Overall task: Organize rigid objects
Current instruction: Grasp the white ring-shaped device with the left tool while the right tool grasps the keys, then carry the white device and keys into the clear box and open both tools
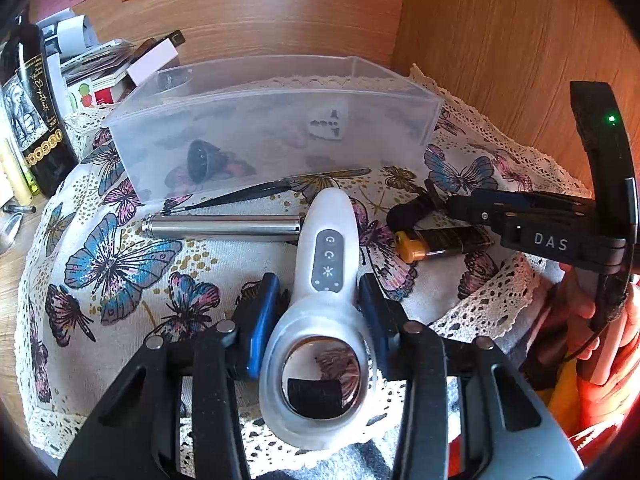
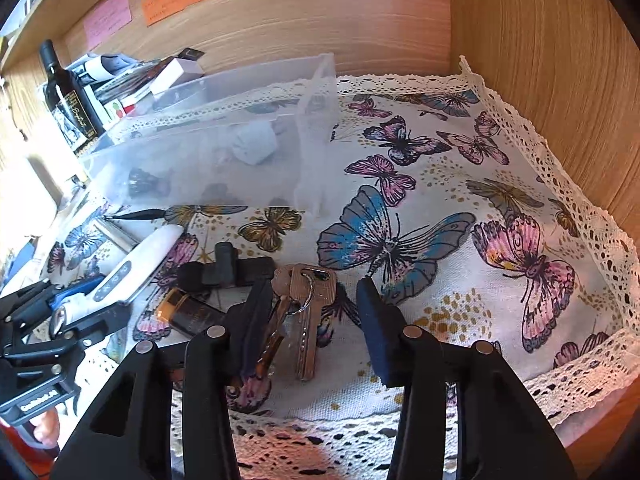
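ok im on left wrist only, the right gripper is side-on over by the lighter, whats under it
observer: a bunch of keys lies between the fingers of the right gripper, flat on the butterfly cloth.
operator: has it closed on them
observer: no, its jaws are open; the right-hand finger stands clear of the keys and the left-hand one is right at their edge.
operator: one key or more
observer: at least two metal keys, joined on a ring.
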### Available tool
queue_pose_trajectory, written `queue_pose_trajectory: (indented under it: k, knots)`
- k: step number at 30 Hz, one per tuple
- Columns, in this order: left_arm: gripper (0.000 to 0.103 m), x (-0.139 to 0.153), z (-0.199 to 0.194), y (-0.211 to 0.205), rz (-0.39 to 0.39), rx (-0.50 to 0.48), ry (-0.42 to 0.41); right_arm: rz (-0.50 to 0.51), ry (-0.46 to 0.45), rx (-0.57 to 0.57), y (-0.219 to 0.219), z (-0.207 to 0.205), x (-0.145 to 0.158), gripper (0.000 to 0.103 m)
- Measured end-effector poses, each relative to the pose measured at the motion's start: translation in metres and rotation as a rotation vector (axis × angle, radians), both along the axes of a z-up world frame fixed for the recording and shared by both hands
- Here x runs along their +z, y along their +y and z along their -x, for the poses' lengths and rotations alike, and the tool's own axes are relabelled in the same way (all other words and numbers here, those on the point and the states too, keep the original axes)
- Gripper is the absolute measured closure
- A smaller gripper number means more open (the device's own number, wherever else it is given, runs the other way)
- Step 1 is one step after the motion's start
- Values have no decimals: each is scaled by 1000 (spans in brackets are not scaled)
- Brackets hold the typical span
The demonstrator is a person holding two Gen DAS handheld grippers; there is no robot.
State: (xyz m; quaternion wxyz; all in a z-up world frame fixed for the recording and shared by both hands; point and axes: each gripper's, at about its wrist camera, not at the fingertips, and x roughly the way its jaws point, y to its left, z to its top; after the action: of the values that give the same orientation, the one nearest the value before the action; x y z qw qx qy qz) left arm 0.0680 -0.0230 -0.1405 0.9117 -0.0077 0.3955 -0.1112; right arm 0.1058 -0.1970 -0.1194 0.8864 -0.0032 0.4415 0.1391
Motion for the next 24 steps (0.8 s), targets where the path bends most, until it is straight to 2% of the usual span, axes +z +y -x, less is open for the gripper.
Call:
queue_pose_trajectory:
  k: [5,7,8,11,14,24]
  knots:
    - [59,-4,6,-7,-43,-3,-40,77,-52,13,13,0,-5,58]
    - [59,-5,7,-10,-62,4,-48,72,-56,7,12,-2,-5,62]
    - [62,-5,7,-10,-57,5,-46,71,-60,0,11,-2,-4,72]
    - [62,-3,6,-7,-33,14,-32,49,-55,-15,6,-3,-2,87]
    - [62,1,5,-3,-7,18,-24,28,-57,-9,4,-2,3,91]
    - [62,41,7,9,42,25,-111,-20,-123,-38,-4,3,29,92]
